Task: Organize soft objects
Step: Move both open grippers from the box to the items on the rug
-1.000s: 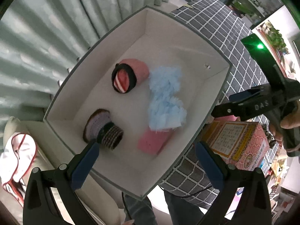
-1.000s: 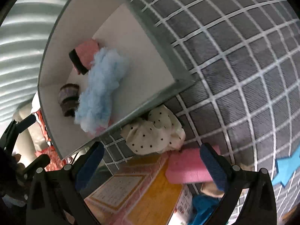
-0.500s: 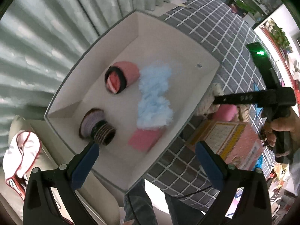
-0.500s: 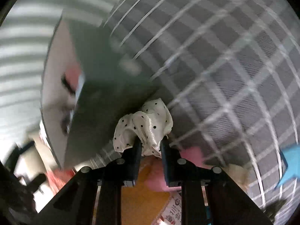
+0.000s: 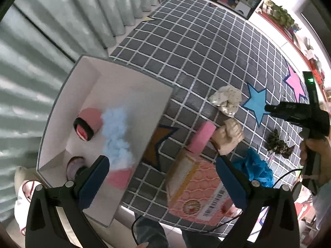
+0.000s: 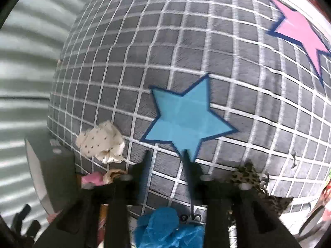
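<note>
Cloth [image 6: 101,142] lies on the bench, lower left of your right fingers [image 6: 144,165], which have just been opening, nothing between them; your left fingers [image 5: 97,171] gape empty, nearer the box [image 5: 68,95].

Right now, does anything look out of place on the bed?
Yes. The polka-dot scrunchie lies loose on the checked cover beside the blue star, outside the white box. The right gripper, whose jaws have just been opening, has nothing between them. Other soft pieces also lie outside the box.
</note>
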Action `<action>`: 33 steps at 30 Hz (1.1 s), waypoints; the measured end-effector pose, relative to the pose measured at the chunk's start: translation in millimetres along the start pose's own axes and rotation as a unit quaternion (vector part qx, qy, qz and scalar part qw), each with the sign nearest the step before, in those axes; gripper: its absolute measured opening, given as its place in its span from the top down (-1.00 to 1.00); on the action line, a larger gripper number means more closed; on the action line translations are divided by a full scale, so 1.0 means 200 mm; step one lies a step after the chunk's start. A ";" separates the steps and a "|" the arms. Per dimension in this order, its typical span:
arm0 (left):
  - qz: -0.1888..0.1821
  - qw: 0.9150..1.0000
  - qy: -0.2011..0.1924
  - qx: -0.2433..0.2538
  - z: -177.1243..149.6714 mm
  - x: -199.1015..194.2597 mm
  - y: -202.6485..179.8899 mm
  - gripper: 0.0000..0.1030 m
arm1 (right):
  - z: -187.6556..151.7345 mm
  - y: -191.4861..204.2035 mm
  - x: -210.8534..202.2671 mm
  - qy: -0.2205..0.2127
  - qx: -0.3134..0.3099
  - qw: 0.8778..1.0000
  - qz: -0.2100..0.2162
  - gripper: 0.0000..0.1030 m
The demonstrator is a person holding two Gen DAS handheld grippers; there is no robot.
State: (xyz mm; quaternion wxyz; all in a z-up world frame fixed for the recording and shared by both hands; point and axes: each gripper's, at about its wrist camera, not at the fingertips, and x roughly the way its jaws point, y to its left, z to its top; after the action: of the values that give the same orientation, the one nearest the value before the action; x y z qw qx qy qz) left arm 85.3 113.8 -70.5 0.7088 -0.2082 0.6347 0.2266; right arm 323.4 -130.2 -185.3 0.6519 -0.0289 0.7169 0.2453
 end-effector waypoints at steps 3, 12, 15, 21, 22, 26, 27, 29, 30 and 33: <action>0.003 1.000 0.003 0.003 -0.01 0.01 -0.02 -0.99 | -0.04 0.10 0.01 0.040 -0.035 0.996 0.066 -0.04; 0.018 1.000 0.001 -0.018 -0.05 -0.03 0.02 -0.99 | -0.19 0.64 0.48 0.234 -0.068 0.953 0.178 -0.04; 0.021 0.999 0.002 -0.028 -0.07 -0.03 0.05 -0.99 | -0.21 0.67 0.59 0.248 -0.074 0.954 0.149 -0.04; 0.021 0.999 0.000 -0.037 -0.07 -0.05 0.08 -0.99 | -0.22 0.60 0.49 0.205 -0.058 0.962 0.170 0.55; 0.020 0.999 -0.002 -0.036 -0.06 -0.06 0.08 -0.99 | -0.20 0.58 0.41 0.186 -0.060 0.964 0.181 0.55; 0.009 1.000 -0.016 -0.019 0.00 -0.10 0.00 -0.99 | -0.11 0.36 0.21 0.127 -0.023 0.975 0.181 0.55; 0.007 1.000 -0.017 -0.015 0.02 -0.10 -0.02 -0.99 | -0.08 0.28 0.16 0.109 -0.002 0.978 0.176 0.55; 0.000 1.000 -0.021 -0.006 0.05 -0.11 -0.07 -0.99 | -0.01 0.12 0.06 0.057 0.023 0.990 0.130 0.54; -0.003 1.000 -0.023 -0.003 0.06 -0.11 -0.09 -0.99 | 0.00 0.05 0.02 0.033 0.028 0.994 0.101 0.54; -0.005 1.000 -0.025 0.011 0.08 -0.11 -0.15 -0.99 | -0.01 -0.06 -0.03 0.025 0.032 0.996 0.073 0.32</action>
State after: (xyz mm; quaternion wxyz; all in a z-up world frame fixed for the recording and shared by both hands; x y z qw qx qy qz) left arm 113.6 96.8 -47.6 0.7276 -0.1979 0.6185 0.2212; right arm 327.5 -142.4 -182.7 0.6144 0.0383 0.7409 0.2685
